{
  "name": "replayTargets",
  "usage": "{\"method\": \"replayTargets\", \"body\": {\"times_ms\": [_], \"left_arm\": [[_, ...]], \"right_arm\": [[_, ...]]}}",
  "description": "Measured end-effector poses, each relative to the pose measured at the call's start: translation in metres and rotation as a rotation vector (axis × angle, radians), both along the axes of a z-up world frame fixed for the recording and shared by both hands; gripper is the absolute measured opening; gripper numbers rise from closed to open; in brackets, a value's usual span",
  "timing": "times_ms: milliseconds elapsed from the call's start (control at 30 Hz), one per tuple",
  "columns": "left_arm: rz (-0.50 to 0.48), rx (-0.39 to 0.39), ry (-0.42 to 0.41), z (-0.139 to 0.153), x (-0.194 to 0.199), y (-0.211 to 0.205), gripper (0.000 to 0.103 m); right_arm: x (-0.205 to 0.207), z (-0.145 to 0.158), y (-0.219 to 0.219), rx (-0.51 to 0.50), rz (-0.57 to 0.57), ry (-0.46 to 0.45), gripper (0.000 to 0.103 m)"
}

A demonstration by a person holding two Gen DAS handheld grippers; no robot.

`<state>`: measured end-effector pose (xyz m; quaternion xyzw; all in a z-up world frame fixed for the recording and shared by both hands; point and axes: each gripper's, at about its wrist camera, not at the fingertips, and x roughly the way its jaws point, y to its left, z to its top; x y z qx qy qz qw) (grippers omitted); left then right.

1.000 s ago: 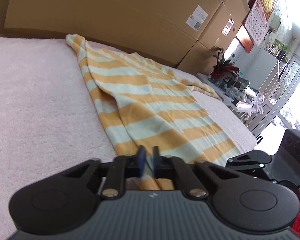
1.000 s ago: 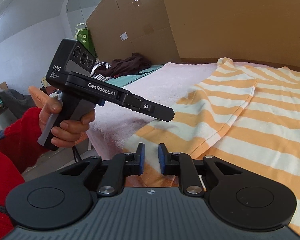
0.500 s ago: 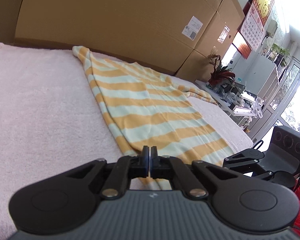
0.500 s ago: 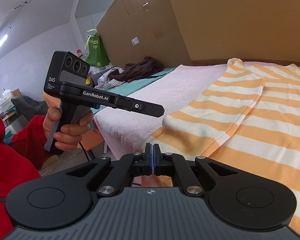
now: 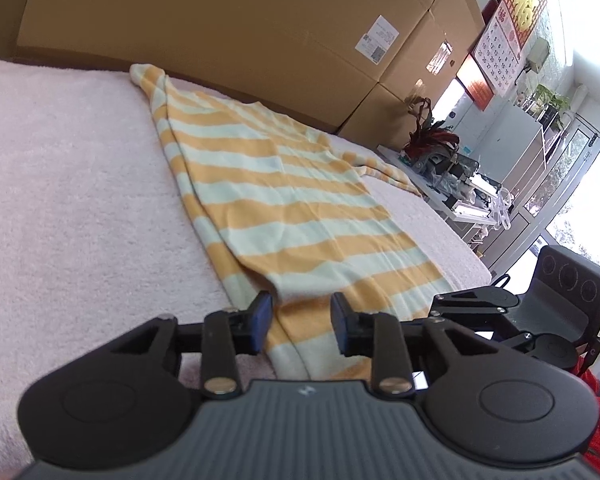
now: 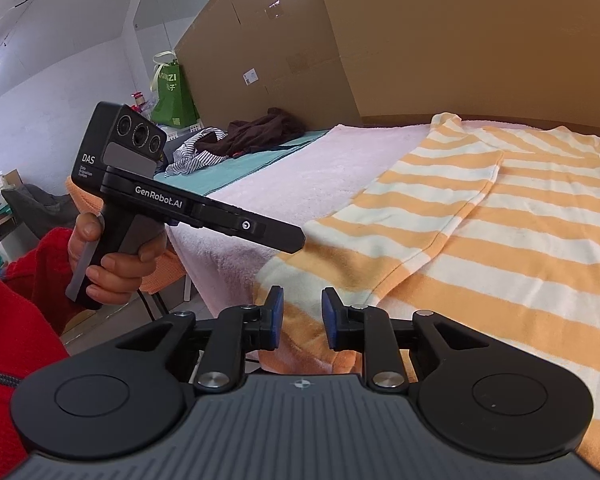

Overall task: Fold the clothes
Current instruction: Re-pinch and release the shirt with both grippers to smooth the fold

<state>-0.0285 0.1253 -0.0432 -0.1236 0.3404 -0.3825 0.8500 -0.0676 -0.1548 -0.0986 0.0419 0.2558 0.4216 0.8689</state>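
An orange and white striped shirt (image 5: 292, 200) lies spread on the pink towel-covered table (image 5: 60, 200), its left side folded over the body (image 6: 432, 204). My left gripper (image 5: 300, 316) hovers over the shirt's near hem; its jaws are opening and the blue pads stand clear of the cloth beneath them. My right gripper (image 6: 302, 316) is at the hem's near corner, its jaws also opening with the cloth under the gap, not pinched. In the right wrist view the left gripper (image 6: 292, 240) is held by a hand (image 6: 112, 264) at the table's edge.
Large cardboard boxes (image 5: 220, 20) wall the far side of the table. A dark garment pile (image 6: 260, 132) and a striped one lie on a teal cloth (image 6: 236, 164) beyond the towel. A green bag (image 6: 172, 92) stands behind. A red sleeve (image 6: 16, 320) fills the lower left.
Half a second ago both grippers' jaws were closed at the hem; now both stand apart and the hem lies loose on the towel. The left view has slid slightly sideways.
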Motion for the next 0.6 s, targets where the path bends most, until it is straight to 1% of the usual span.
{"method": "replayTargets", "body": {"times_ms": [33, 67, 133, 200, 367, 467, 533, 600], "left_arm": [[0.002, 0.006, -0.007, 0.000, 0.000, -0.001, 0.003], [0.005, 0.012, -0.014, -0.001, 0.000, -0.002, 0.000], [0.010, 0.021, -0.024, -0.001, -0.001, -0.002, 0.000], [0.013, 0.019, -0.032, 0.003, -0.004, 0.002, 0.000], [0.024, -0.006, -0.048, 0.013, -0.013, 0.016, 0.000], [0.029, 0.011, -0.029, 0.007, -0.013, 0.015, 0.000], [0.032, 0.028, -0.011, 0.000, -0.011, 0.013, 0.000], [0.027, 0.016, 0.003, -0.004, -0.010, 0.012, 0.000]], "right_arm": [[0.000, 0.000, 0.000, 0.001, -0.002, 0.000, 0.023], [0.000, 0.000, 0.000, 0.002, -0.004, 0.001, 0.023], [-0.001, 0.000, -0.001, 0.004, -0.011, -0.006, 0.018], [-0.002, 0.003, -0.004, 0.012, -0.015, -0.011, 0.016], [-0.003, 0.005, -0.012, 0.044, -0.012, 0.007, 0.016], [-0.002, 0.004, -0.015, 0.054, -0.018, 0.021, 0.017], [-0.001, 0.003, -0.019, 0.058, -0.041, 0.033, 0.018], [-0.001, 0.002, -0.025, 0.061, -0.068, 0.042, 0.020]]}}
